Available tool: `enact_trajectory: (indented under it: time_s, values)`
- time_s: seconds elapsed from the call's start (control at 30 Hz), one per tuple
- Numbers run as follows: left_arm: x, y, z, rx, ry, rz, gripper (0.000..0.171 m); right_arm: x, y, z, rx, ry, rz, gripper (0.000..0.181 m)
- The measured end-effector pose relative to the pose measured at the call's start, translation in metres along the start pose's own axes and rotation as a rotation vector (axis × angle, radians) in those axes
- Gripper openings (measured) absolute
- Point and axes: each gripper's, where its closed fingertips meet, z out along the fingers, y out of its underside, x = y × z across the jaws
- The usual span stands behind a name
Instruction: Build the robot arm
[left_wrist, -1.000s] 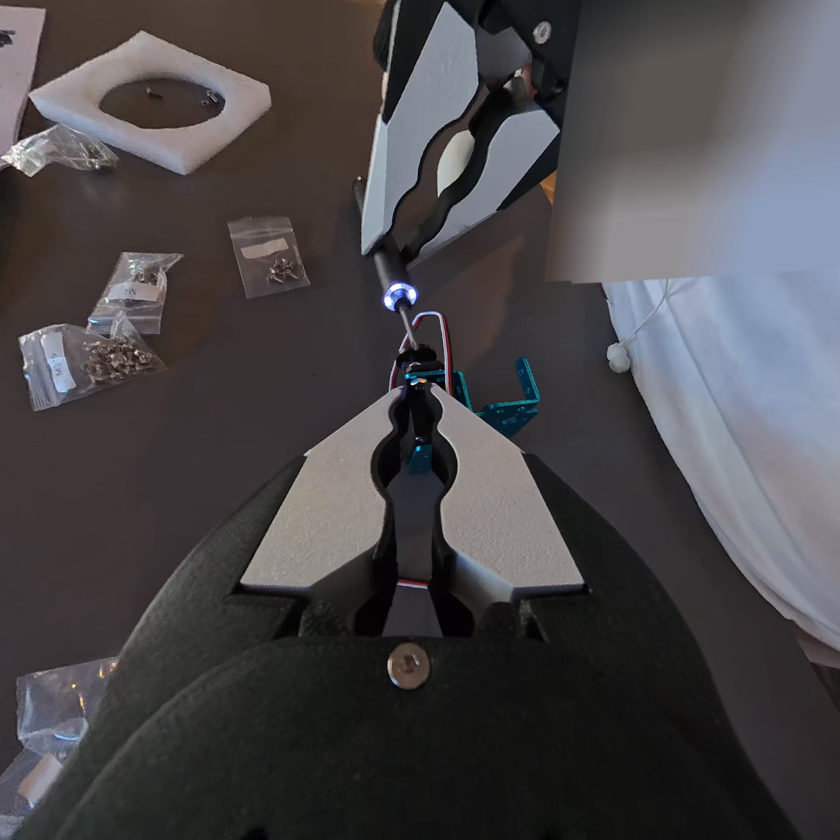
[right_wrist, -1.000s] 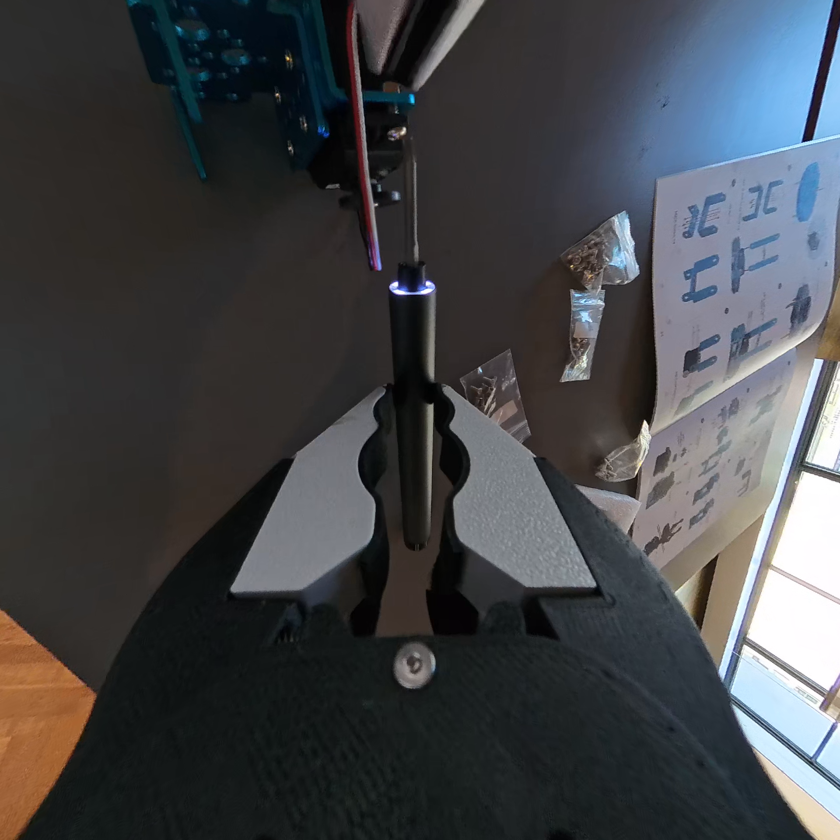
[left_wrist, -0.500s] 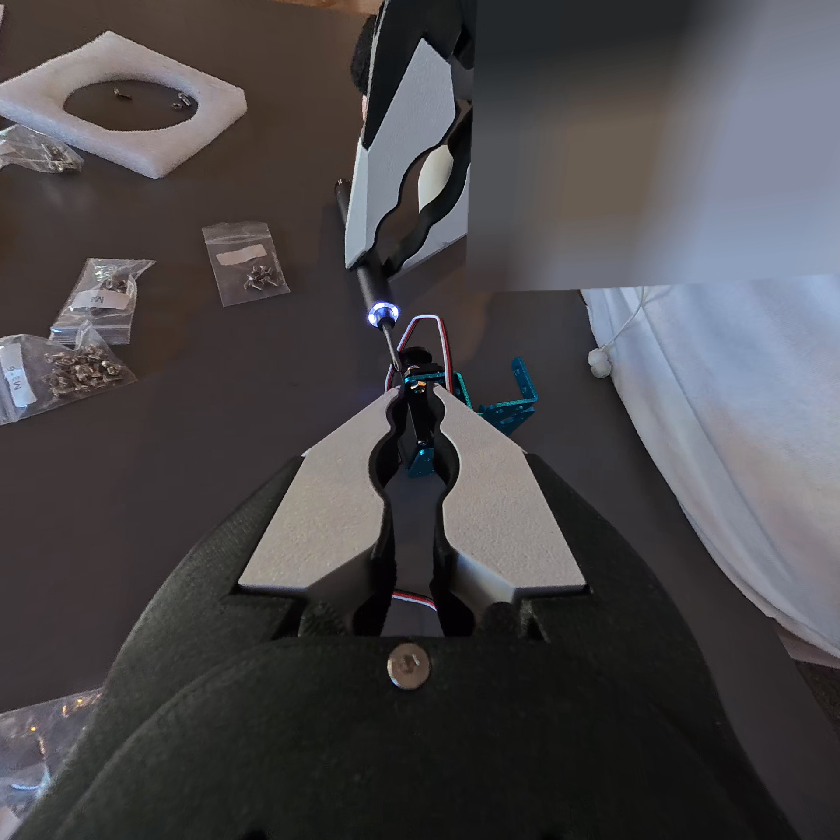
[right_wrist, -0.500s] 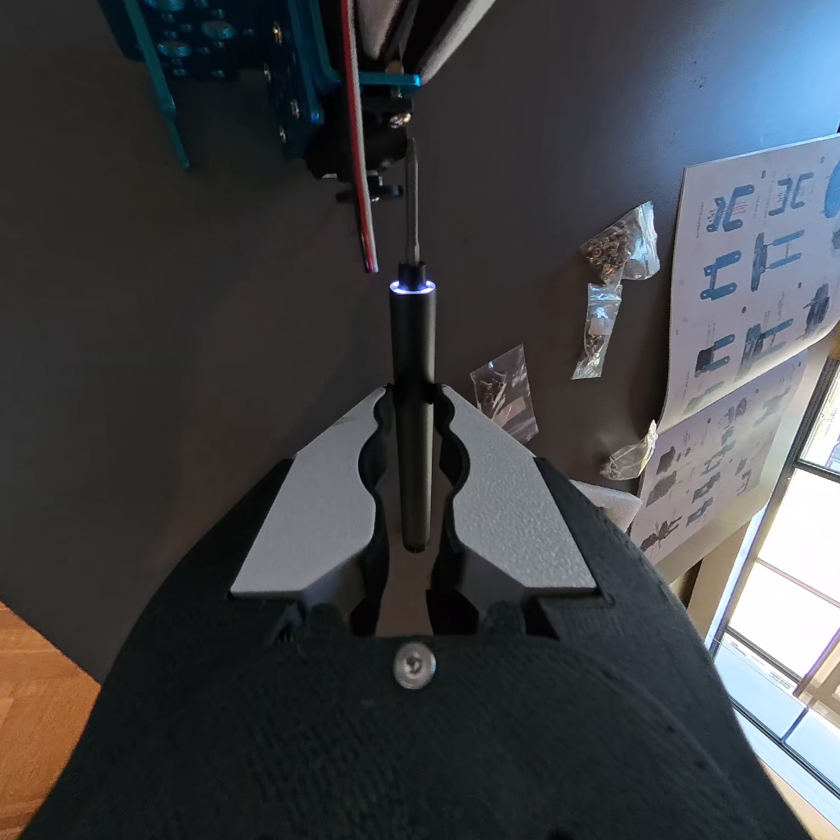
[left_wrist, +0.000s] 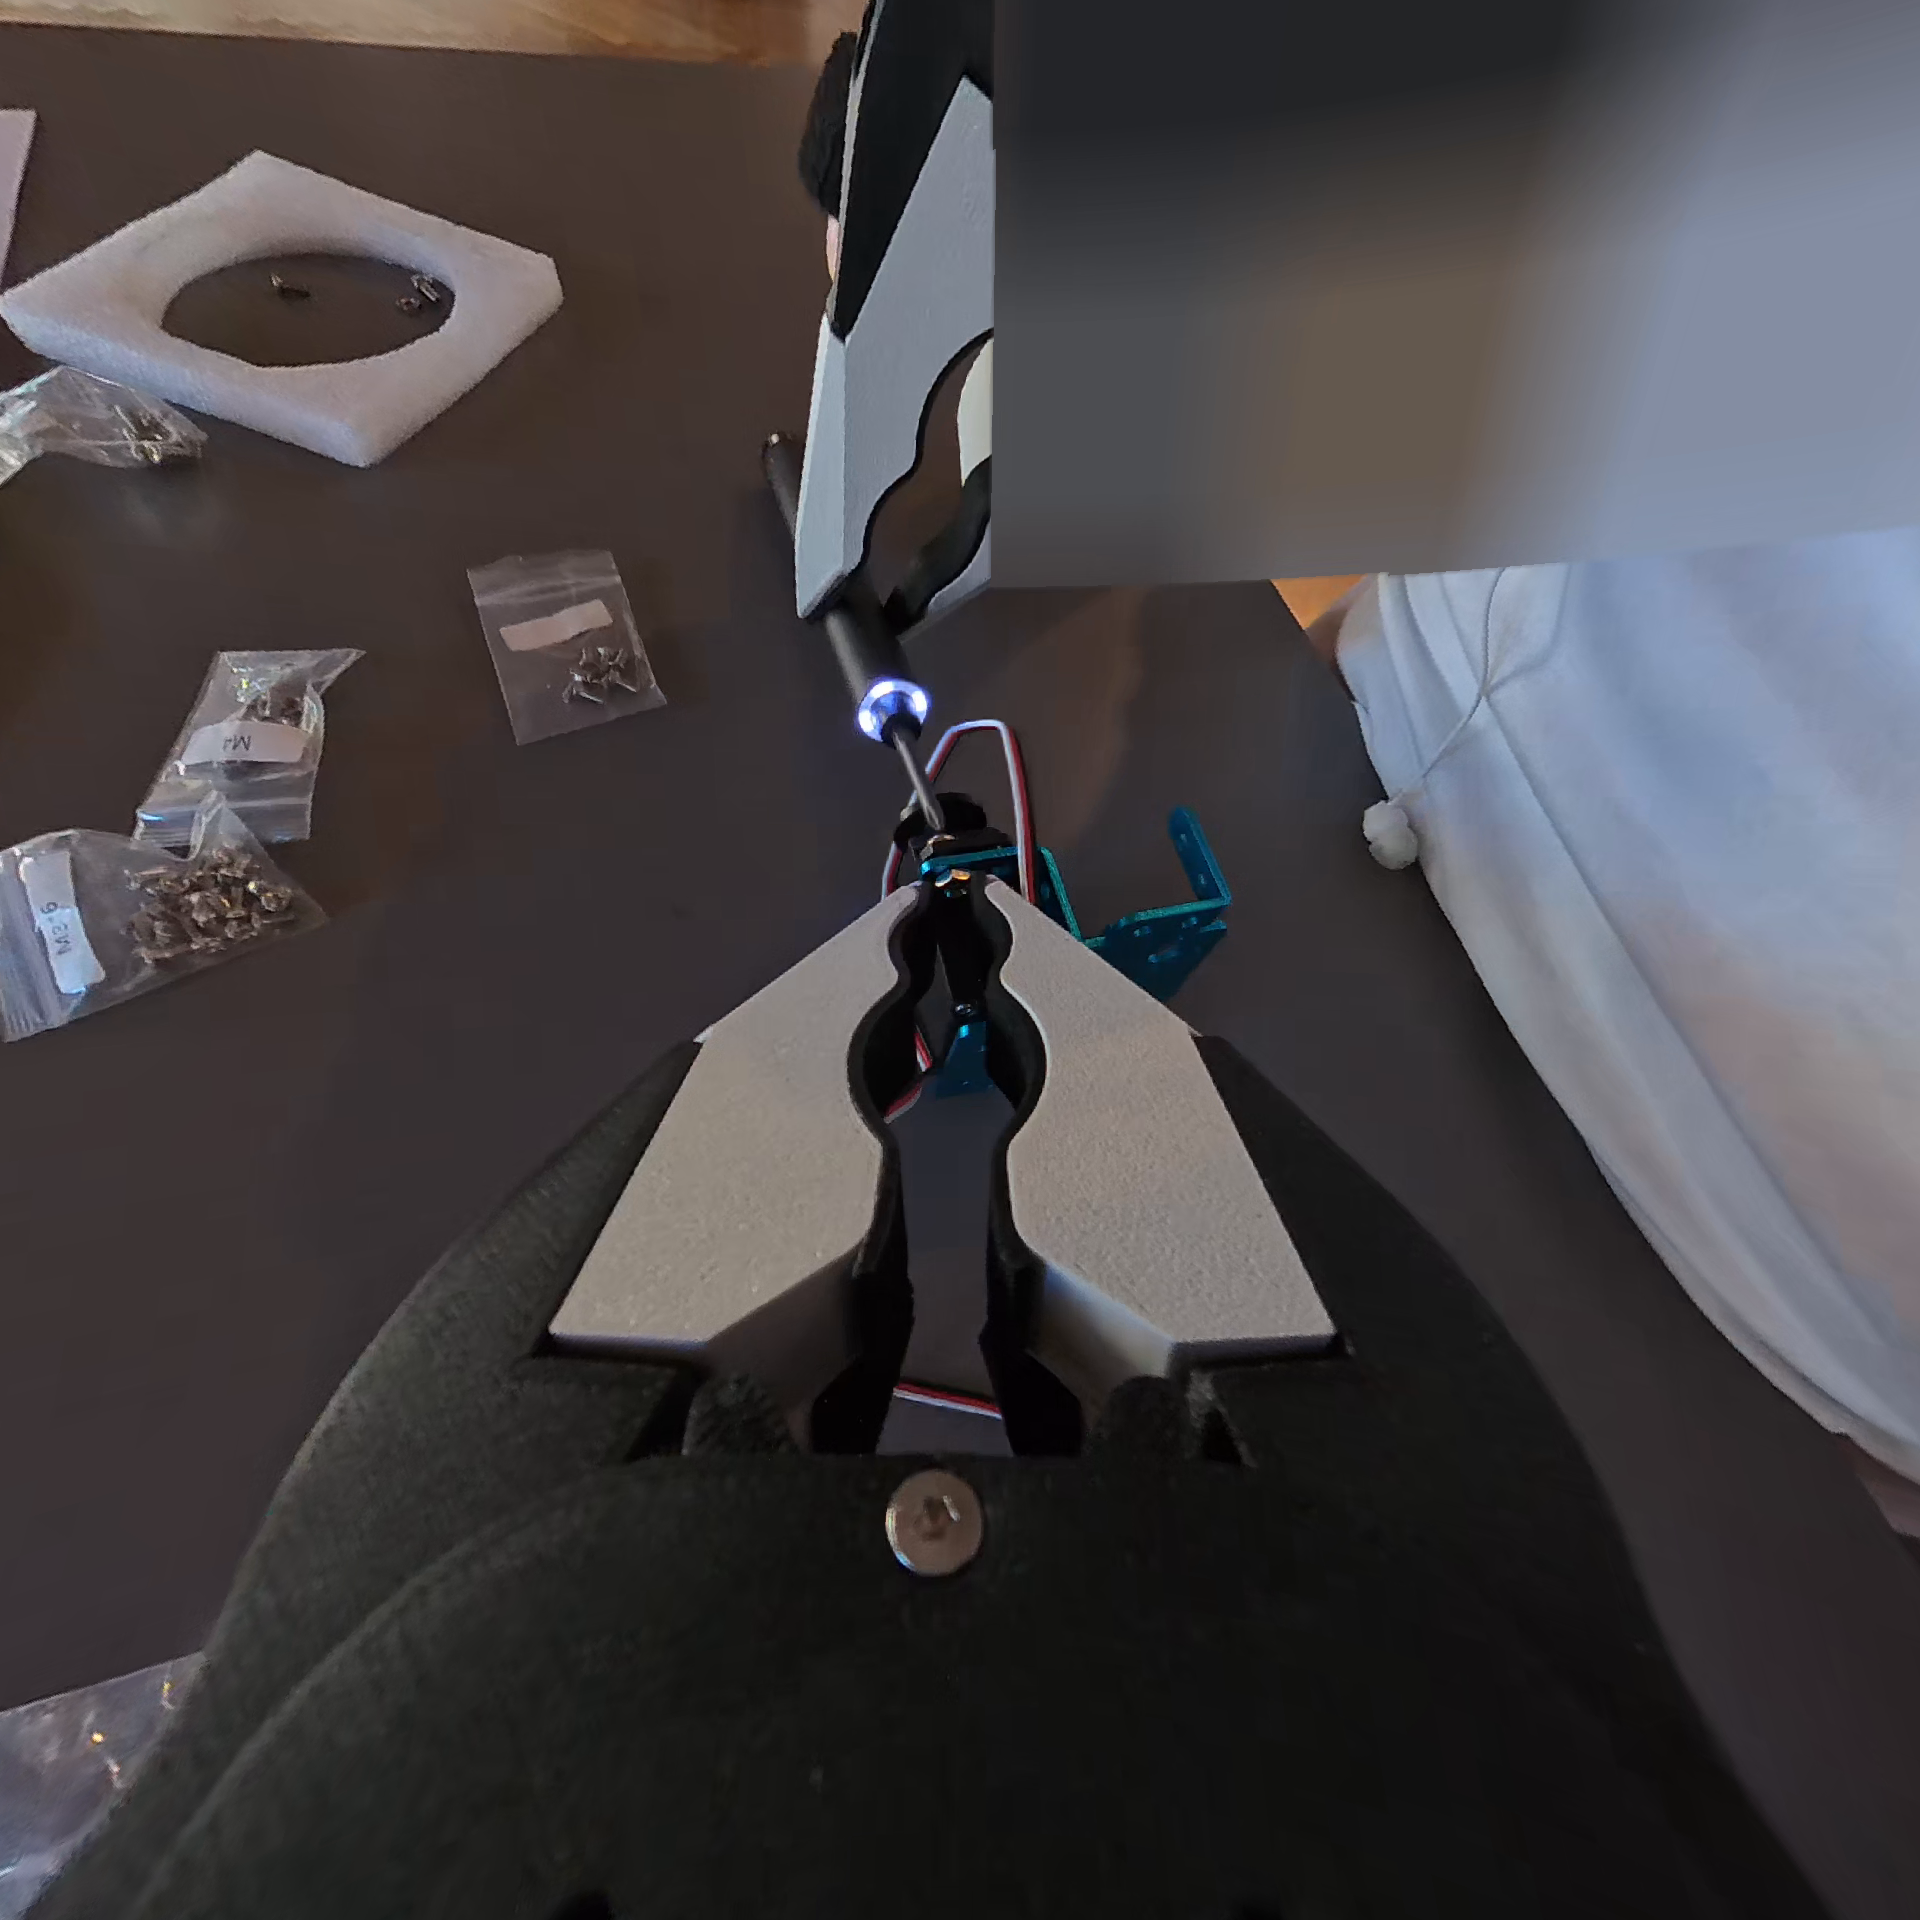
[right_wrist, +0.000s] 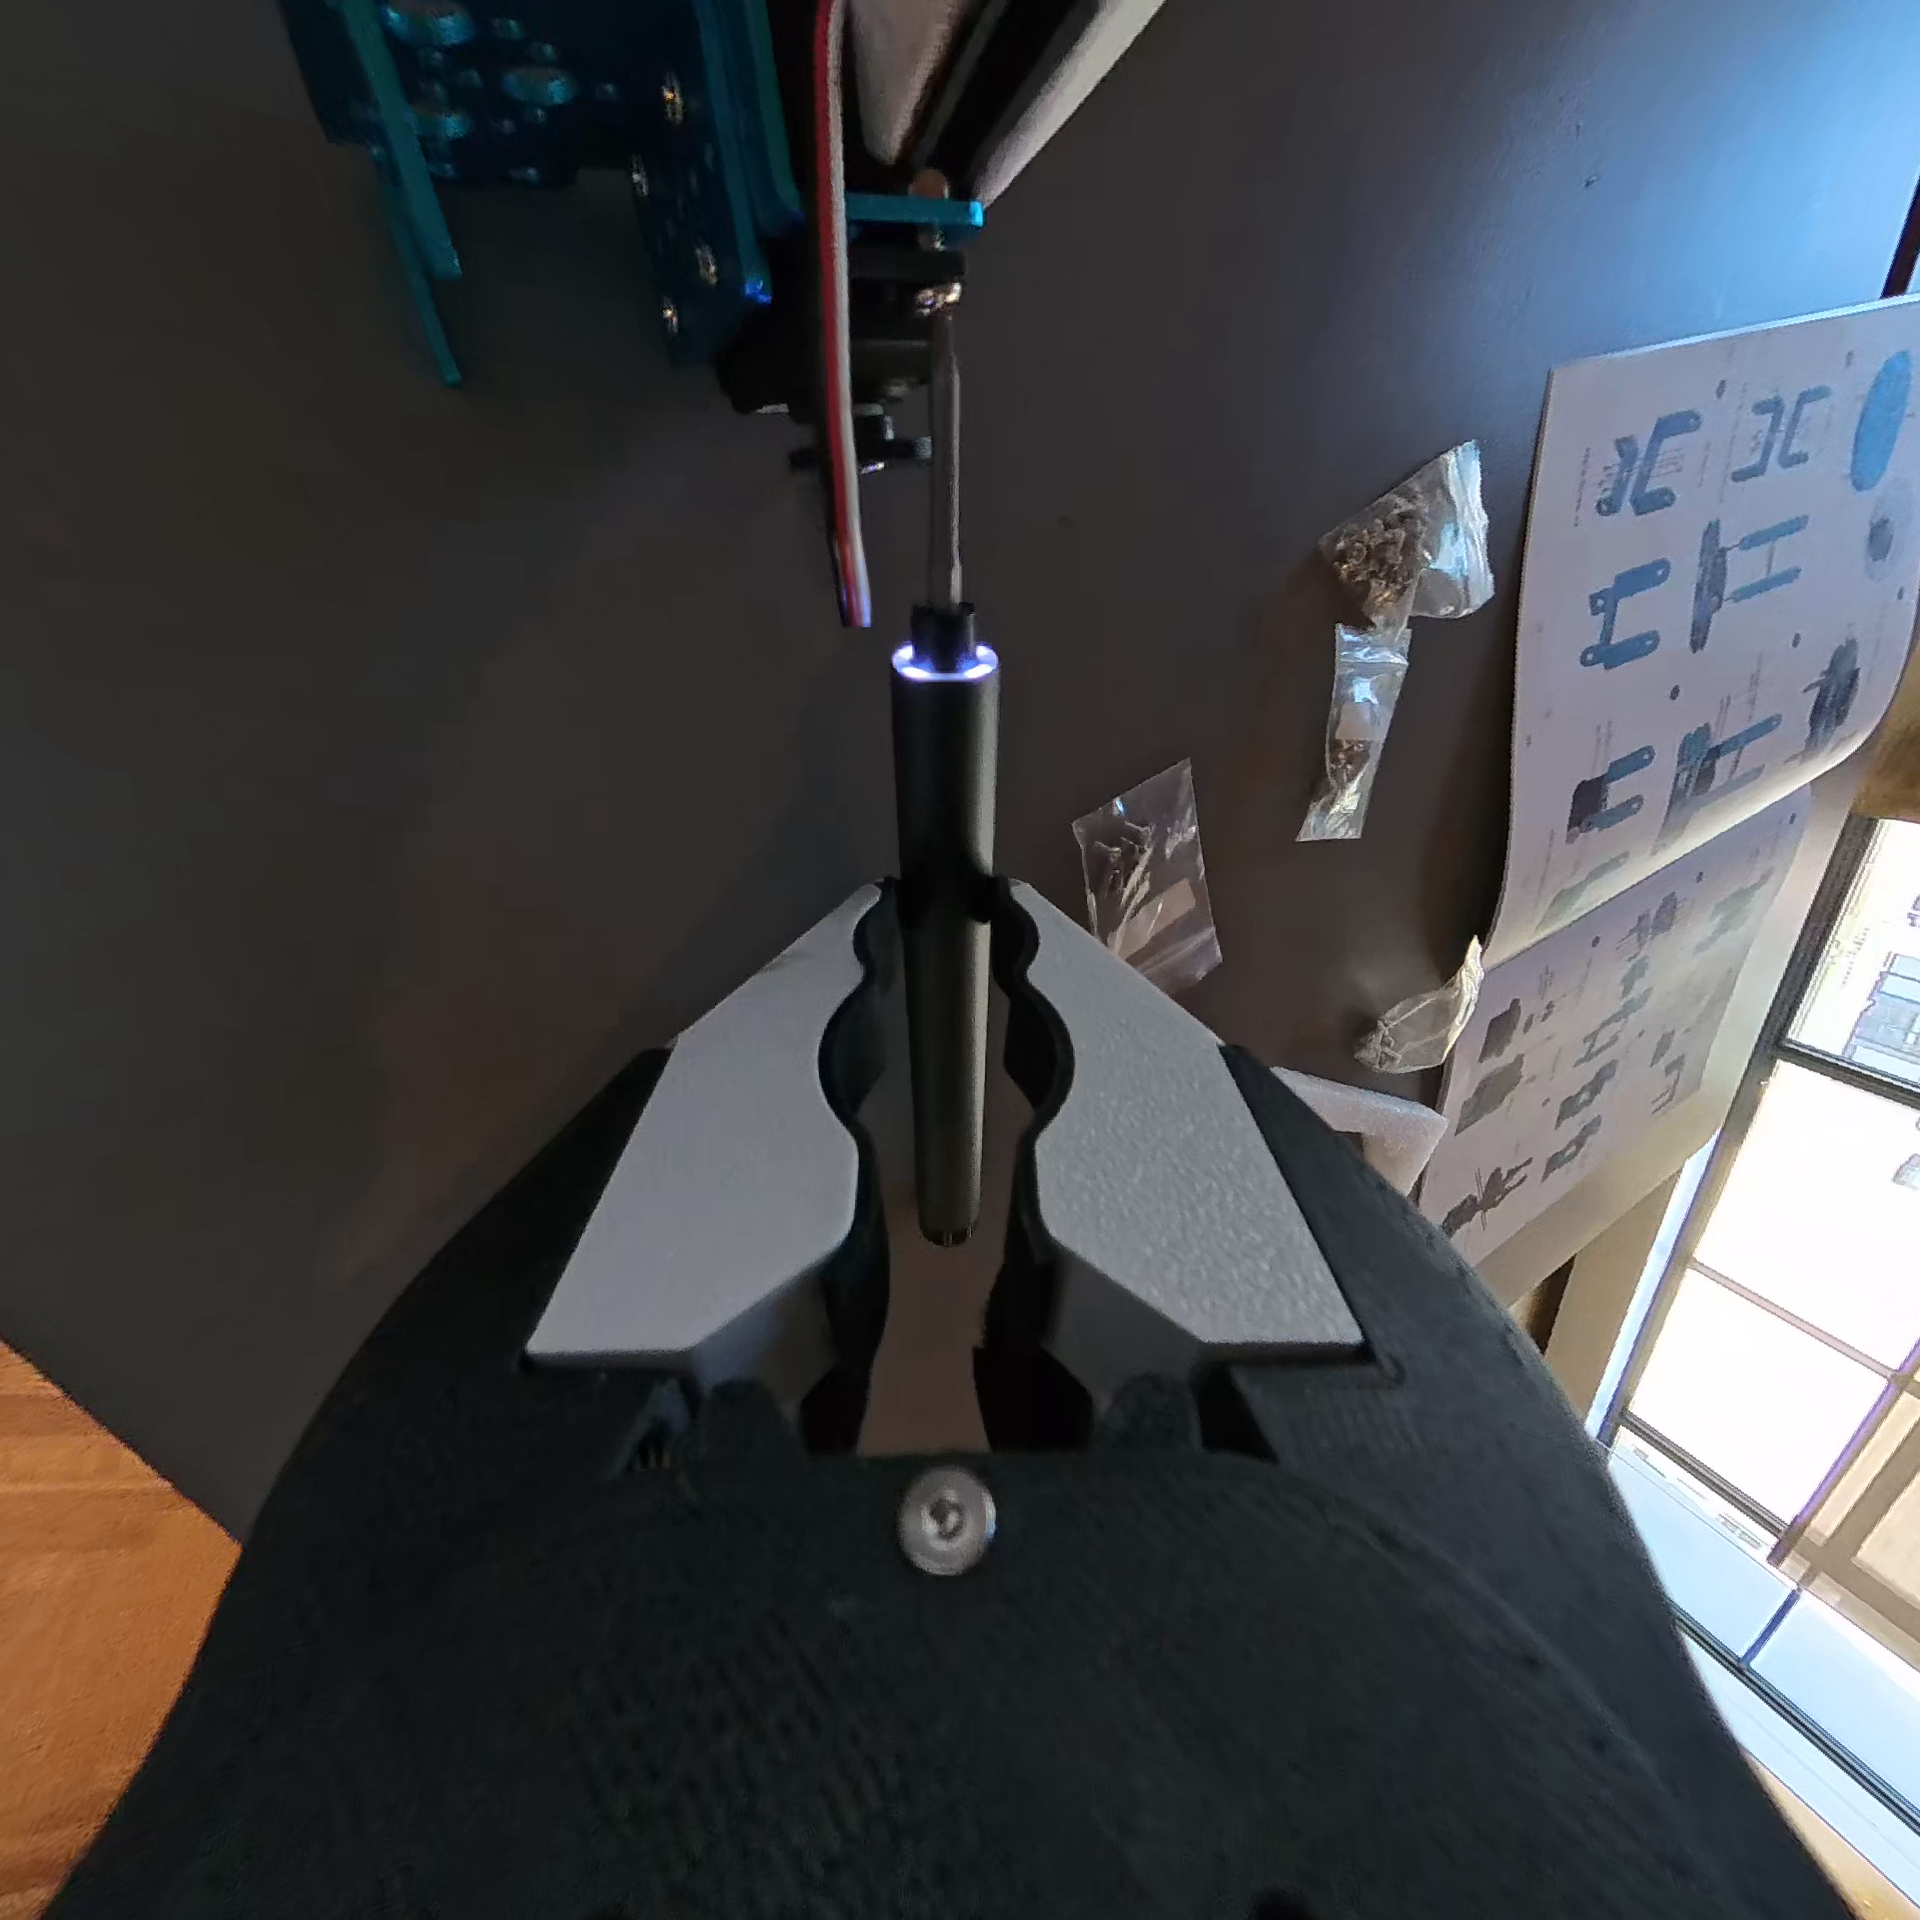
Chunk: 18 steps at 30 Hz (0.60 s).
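Where dark table (left_wrist: 520, 1143) ends, wood floor (right_wrist: 73, 1475), bright window (right_wrist: 1787, 1299).

two tongs (left_wrist: 951, 899), one screwdriver (right_wrist: 940, 831), five screw bags (left_wrist: 566, 644)

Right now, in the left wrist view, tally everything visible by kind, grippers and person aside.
Clear hardware bags: 5, the last cut off at the lower left
White foam frame: 1
Paper sheet, cut off at the edge: 1
Electric screwdriver: 1
Blue bracket assembly: 1
Total: 9
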Motion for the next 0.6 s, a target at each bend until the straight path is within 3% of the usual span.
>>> enact_trajectory:
  time_s: [0.6]
  values:
    - [-0.0006,-0.0012,0.0021,-0.001,-0.001,-0.011,0.004,0.0017,0.004,0.0024,-0.067,-0.004,-0.034,0.017]
